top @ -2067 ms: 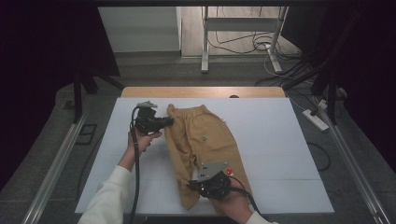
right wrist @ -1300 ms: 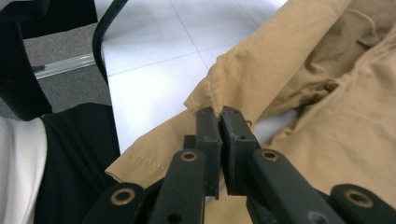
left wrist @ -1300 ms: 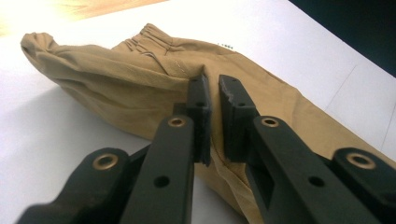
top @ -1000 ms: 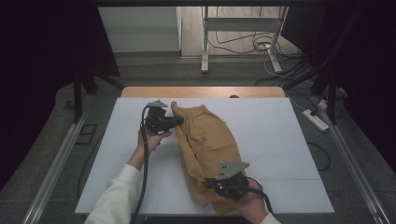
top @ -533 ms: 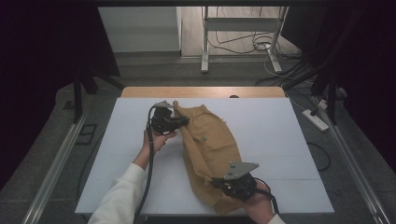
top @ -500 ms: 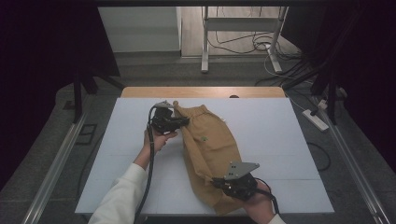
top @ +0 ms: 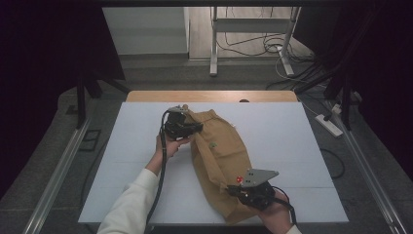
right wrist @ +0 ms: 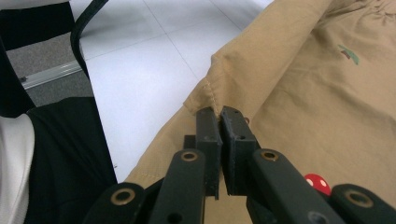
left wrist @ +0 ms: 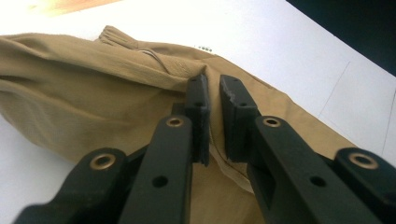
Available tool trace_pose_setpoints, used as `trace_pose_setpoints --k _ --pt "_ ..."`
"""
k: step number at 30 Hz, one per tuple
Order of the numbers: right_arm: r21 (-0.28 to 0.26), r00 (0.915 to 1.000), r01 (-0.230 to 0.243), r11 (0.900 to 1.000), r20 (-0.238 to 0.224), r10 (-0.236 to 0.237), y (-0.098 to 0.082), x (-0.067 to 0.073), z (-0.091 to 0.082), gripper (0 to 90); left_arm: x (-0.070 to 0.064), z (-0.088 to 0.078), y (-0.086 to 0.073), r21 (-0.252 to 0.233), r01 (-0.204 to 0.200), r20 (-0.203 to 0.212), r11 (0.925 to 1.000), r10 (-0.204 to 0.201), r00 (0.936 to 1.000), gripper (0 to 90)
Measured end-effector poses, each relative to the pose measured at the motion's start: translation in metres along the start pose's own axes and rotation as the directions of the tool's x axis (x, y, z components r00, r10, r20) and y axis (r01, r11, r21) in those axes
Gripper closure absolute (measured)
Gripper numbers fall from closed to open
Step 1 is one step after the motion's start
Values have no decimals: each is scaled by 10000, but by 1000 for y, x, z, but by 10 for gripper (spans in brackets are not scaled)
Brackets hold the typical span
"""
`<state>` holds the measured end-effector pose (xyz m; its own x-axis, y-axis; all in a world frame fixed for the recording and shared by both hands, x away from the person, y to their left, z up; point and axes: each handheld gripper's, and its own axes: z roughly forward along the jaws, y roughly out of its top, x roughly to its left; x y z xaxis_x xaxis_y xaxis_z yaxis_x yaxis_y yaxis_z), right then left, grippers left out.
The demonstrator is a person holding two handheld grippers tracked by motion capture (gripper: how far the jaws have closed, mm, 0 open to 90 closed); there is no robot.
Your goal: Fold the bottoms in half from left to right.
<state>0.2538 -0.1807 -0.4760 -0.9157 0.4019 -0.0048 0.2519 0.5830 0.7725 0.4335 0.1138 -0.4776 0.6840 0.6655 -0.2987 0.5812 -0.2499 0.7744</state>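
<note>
Tan shorts (top: 219,161), mid-fold on the white table (top: 292,141): waistband edge is being pinched between the clenched left gripper (left wrist: 212,100) jaws, hem corner between the clenched right gripper (right wrist: 219,122) jaws; next, both edges are to be laid flat together before release.

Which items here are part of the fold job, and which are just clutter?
In the job:
- tan shorts
- left gripper, shut on the shorts' waistband end
- right gripper, shut on the shorts' hem
- white table

Lying about:
- power strip on the floor
- metal stand and cables behind
</note>
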Motion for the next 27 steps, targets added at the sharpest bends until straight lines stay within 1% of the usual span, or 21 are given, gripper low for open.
trace_pose_setpoints --k 4,17,23,27 --pt "33 10000 -35 10000 74 35 -2 -1 -2 861 -1 3 2 20 -7 69 10000 7 10000 815" --pt "75 9995 -275 9996 161 274 -10 -7 -6 861 -6 16 8 198 -57 82 9998 56 10000 813" --pt "-9 9991 -357 9994 223 357 -12 -9 -10 861 -10 20 11 256 -168 81 9995 166 9998 813" --pt "-2 9988 -410 9992 256 410 -14 -9 -12 861 -10 24 11 328 -143 103 9994 139 9998 810"
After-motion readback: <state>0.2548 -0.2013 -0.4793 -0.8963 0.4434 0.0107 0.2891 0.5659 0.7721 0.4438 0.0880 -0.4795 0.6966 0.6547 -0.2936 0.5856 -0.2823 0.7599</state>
